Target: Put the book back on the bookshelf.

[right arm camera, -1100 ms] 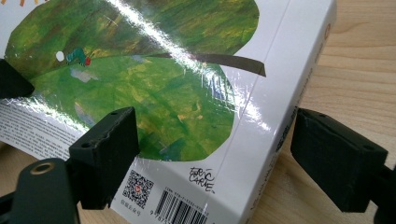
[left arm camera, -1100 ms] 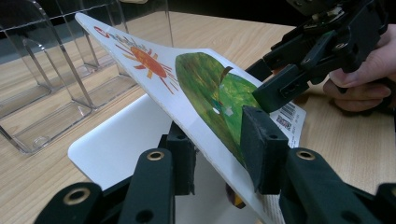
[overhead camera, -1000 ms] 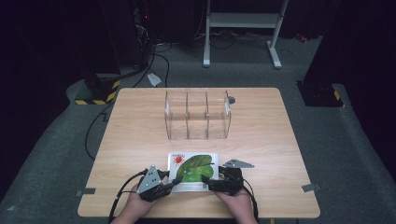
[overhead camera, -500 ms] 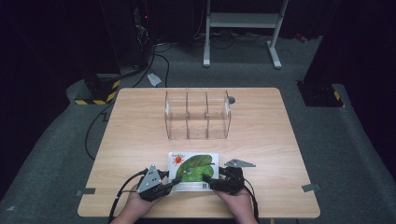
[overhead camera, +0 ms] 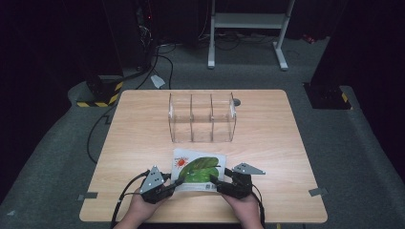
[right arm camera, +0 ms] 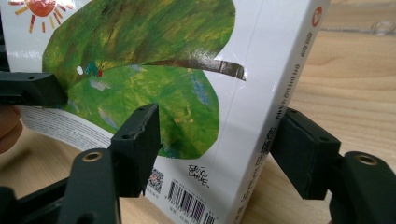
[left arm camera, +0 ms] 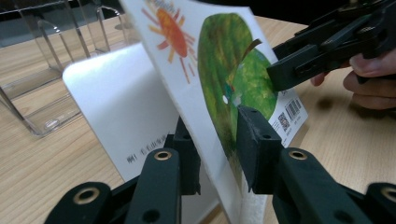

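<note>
The picture book (overhead camera: 198, 168) lies at 6 o'clock from the clear organizer (overhead camera: 202, 117). The left gripper (left arm camera: 219, 140) is clamped on its cover, lifting it. The right gripper (right arm camera: 219, 144), jaws just closing, straddles the spine, apparently not yet pressing.

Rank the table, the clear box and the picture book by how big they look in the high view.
1. Table, by far the largest.
2. Clear box, with three compartments.
3. Picture book, somewhat smaller, though the tongs hide its near corners and it lies nearer the camera.
</note>
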`<state>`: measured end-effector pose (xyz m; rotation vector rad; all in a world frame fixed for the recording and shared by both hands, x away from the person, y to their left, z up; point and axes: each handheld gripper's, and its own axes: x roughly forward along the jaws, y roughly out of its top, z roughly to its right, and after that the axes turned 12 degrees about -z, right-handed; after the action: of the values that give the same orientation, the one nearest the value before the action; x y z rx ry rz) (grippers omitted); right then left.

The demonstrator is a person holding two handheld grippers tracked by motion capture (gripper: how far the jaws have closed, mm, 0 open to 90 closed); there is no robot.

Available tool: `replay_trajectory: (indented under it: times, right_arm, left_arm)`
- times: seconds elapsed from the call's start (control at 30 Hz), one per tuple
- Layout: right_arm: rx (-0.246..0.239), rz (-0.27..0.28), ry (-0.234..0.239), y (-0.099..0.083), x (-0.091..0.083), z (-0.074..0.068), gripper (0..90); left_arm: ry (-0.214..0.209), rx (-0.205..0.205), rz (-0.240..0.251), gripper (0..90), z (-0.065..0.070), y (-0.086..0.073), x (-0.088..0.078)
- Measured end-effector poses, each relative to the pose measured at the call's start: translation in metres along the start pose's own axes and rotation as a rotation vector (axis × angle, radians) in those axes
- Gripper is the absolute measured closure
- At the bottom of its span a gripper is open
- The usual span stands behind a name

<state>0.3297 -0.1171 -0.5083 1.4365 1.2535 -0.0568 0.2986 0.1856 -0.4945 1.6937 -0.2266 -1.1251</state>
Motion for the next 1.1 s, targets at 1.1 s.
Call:
replay_trajectory:
  times: [1.1]
  right_arm:
    - [-0.113,0.119,-0.110,-0.001,-0.017,-0.014,44.0]
  left_arm:
    - [0.041,0.000,-0.069,70.2,-0.002,-0.006,0.010]
